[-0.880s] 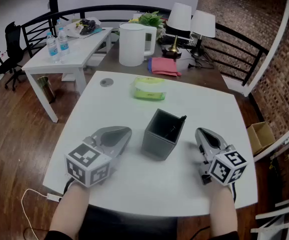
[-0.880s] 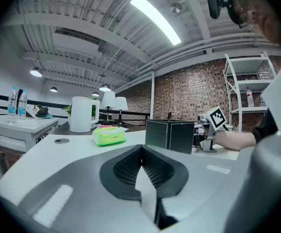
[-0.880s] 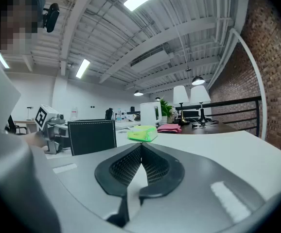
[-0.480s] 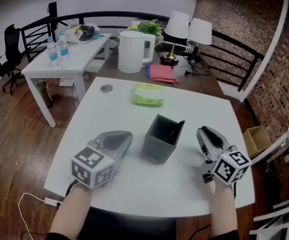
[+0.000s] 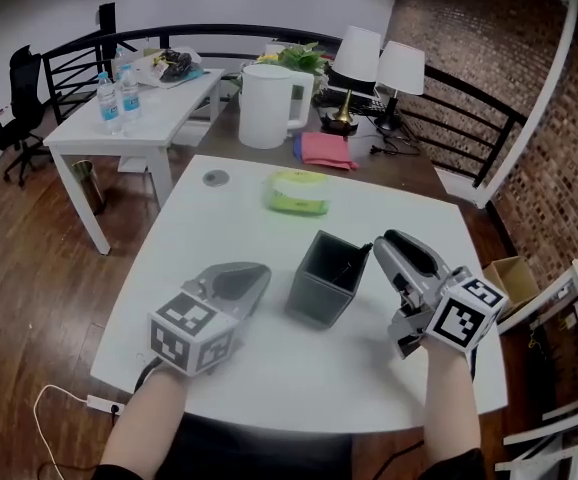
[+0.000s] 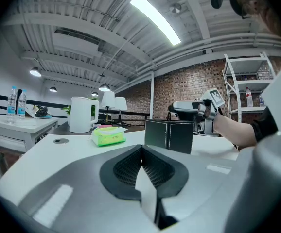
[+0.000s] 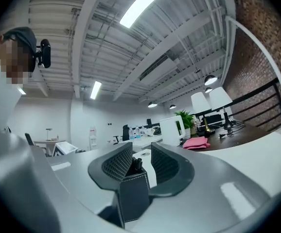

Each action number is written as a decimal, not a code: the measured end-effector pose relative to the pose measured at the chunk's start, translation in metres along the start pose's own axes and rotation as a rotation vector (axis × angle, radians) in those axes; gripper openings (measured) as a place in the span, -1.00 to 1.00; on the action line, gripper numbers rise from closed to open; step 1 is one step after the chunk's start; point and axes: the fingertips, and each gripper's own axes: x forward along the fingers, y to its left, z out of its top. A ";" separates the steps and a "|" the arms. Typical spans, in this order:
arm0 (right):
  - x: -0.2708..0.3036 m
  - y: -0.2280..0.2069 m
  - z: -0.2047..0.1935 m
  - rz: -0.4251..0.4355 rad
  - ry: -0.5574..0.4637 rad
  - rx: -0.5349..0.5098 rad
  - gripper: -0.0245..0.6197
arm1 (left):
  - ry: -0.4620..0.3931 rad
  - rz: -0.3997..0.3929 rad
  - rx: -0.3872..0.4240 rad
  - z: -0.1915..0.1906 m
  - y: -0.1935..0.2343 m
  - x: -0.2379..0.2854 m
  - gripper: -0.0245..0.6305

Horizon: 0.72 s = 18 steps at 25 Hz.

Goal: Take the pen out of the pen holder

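Note:
A dark square pen holder [image 5: 325, 278] stands mid-table, and a black pen [image 5: 350, 259] leans in its right corner. My right gripper [image 5: 381, 244] hovers level at that corner, open. In the right gripper view the pen's top [image 7: 136, 164] pokes up between the two pads, which do not touch it, above the holder's corner [image 7: 133, 194]. My left gripper [image 5: 243, 280] rests left of the holder, shut and empty. In the left gripper view the holder [image 6: 171, 135] stands ahead, with the right gripper [image 6: 188, 106] behind its top.
A green tissue pack [image 5: 299, 191] lies beyond the holder, and a round grommet [image 5: 215, 178] sits at the far left of the table [image 5: 269, 368]. Behind are a white jug [image 5: 266, 105], a pink cloth [image 5: 324, 150] and two lamps [image 5: 379, 60]. A white chair [image 5: 569, 368] stands right.
My right gripper has risen and moved forward and left, from beside the holder to its right corner, around the pen's top. The left gripper and the holder have stayed put.

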 end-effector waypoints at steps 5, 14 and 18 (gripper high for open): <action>0.012 0.003 -0.022 0.010 0.064 0.023 -0.44 | 0.002 -0.009 -0.008 -0.002 -0.003 -0.001 -0.93; 0.016 0.009 -0.019 0.019 0.052 0.001 -0.73 | 0.002 -0.019 -0.004 -0.003 -0.003 -0.001 -0.93; 0.011 0.015 0.006 0.026 -0.017 -0.016 -0.74 | 0.001 -0.021 0.001 -0.001 -0.004 -0.001 -0.93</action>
